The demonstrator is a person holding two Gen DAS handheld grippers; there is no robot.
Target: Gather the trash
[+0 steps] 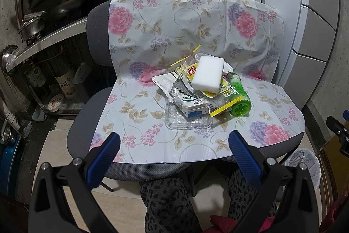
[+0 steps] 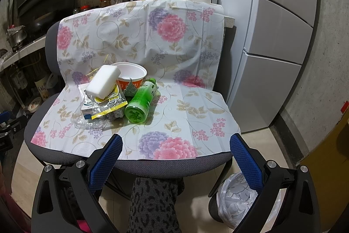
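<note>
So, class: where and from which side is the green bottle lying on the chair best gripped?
Grip the green bottle across its round body, probably from its open right side. It lies with its base toward the camera, wrappers crowd its left, and the right gripper is open.

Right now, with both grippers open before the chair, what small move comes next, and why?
Probably move the right gripper forward to the green bottle: it lies at the pile's near right edge, uncovered, and the bin sits below on that side.
</note>
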